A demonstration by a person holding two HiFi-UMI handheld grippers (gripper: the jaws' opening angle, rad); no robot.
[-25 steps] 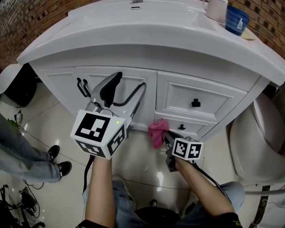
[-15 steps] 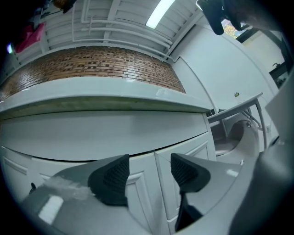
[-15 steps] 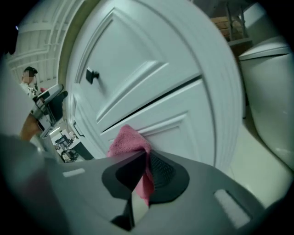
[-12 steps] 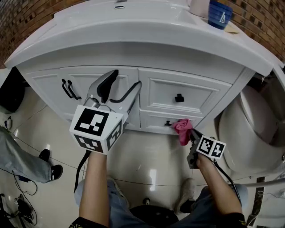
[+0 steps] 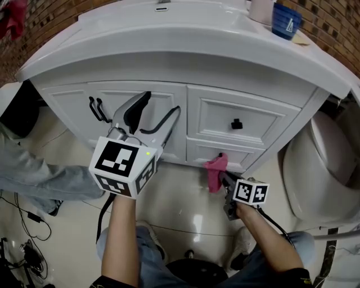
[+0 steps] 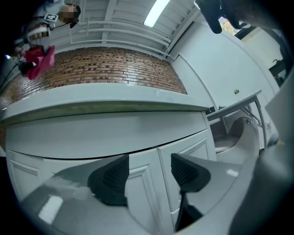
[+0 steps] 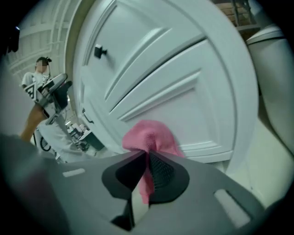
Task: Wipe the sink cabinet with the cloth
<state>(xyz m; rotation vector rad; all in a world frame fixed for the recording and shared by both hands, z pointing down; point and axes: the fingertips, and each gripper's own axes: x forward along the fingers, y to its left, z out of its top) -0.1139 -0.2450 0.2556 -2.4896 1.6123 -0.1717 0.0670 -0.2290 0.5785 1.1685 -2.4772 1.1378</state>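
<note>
The white sink cabinet (image 5: pixel 169 107) has doors on the left and two drawers on the right. My right gripper (image 5: pixel 222 177) is shut on a pink cloth (image 5: pixel 215 171), pressed against the lower drawer front (image 5: pixel 236 154). In the right gripper view the pink cloth (image 7: pixel 149 142) bunches between the jaws against the lower drawer panel (image 7: pixel 183 105). My left gripper (image 5: pixel 153 115) hangs open in front of the cabinet door, holding nothing. In the left gripper view its fingers (image 6: pixel 112 176) frame the door panel (image 6: pixel 140 183).
A blue cup (image 5: pixel 286 21) and a white cup (image 5: pixel 260 8) stand on the sink top (image 5: pixel 185 42). A white toilet (image 5: pixel 323 169) sits at the right. Another person's legs (image 5: pixel 34 177) are at the left on the tiled floor, beside cables (image 5: pixel 22 253).
My right gripper with the cloth swept right along the lower drawer, then came back left. The left gripper barely moved. The person at the left stepped closer.
</note>
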